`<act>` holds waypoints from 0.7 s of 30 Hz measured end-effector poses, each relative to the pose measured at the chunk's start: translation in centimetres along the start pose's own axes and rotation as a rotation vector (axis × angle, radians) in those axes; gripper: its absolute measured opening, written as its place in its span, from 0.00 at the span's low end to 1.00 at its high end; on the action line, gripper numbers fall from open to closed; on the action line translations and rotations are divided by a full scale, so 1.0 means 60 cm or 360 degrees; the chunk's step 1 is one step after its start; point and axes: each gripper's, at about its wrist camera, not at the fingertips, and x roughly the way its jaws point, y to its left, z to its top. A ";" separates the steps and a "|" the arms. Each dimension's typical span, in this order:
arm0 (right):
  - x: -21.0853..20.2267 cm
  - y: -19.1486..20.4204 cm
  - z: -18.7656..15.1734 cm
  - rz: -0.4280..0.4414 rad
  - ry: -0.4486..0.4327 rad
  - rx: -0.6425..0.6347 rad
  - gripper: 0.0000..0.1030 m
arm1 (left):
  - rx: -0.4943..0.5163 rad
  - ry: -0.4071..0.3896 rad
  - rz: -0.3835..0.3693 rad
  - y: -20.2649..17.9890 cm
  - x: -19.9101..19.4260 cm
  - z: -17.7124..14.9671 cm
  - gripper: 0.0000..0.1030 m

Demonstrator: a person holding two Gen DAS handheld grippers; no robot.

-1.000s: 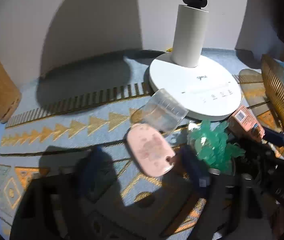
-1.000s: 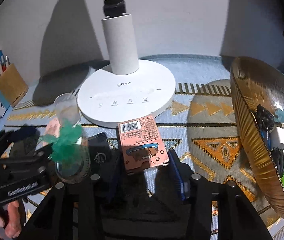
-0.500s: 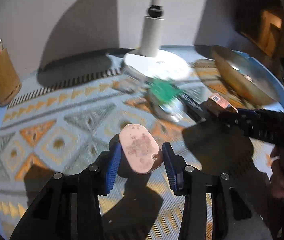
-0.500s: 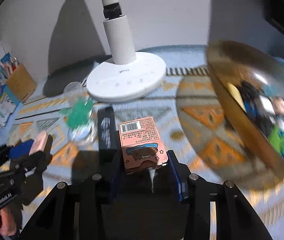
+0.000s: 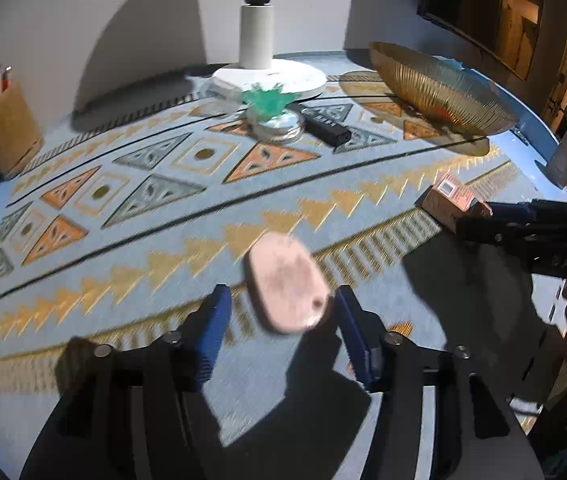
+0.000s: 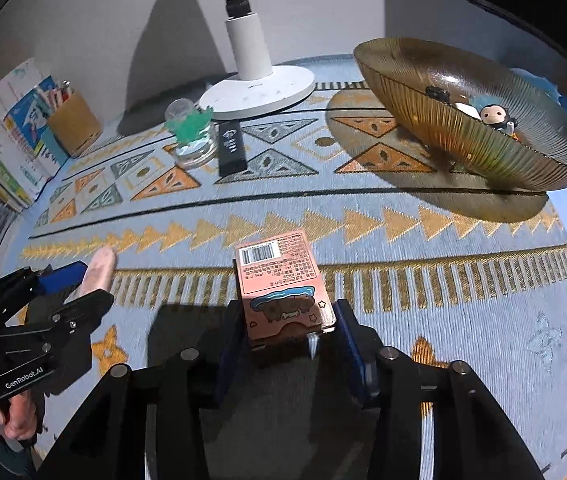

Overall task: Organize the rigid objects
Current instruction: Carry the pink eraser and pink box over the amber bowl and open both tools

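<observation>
1. The left claw (image 5: 281, 316) is opening; the flat, rounded pink oval case (image 5: 285, 282) sits loose between its jaws, a clear gap on its left side.
2. The right claw (image 6: 287, 336) is opening around the pink cardboard box (image 6: 281, 284); whether the pads are pressing it, I cannot tell.
3. Both hover over the woven patterned tabletop (image 6: 463, 300), near the ribbed amber bowl (image 6: 483, 148).

A white lamp base (image 6: 257, 94) with its round column stands at the back of the surface, on a blue cloth (image 6: 463, 320) with orange triangles. At the left a brown pen holder (image 6: 73, 124) stands near the wall, just beside upright books (image 6: 7, 148)
</observation>
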 end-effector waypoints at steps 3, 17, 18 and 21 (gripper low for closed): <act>-0.006 0.000 -0.005 0.0013 -0.0002 -0.0016 0.66 | -0.0077 0.0015 0.0048 0.019 -0.008 -0.015 0.75; 0.014 0.036 0.006 -0.0133 -0.0041 -0.0273 0.38 | -0.0085 0.0008 0.0097 -0.030 0.018 0.020 0.33; 0.012 0.040 0.004 -0.0126 -0.0046 -0.0293 0.38 | -0.0083 0.0000 0.0064 -0.033 0.015 0.021 0.33; -0.008 0.030 0.008 0.0069 -0.0072 -0.0224 0.38 | -0.0028 -0.0109 0.0051 -0.053 -0.015 0.033 0.33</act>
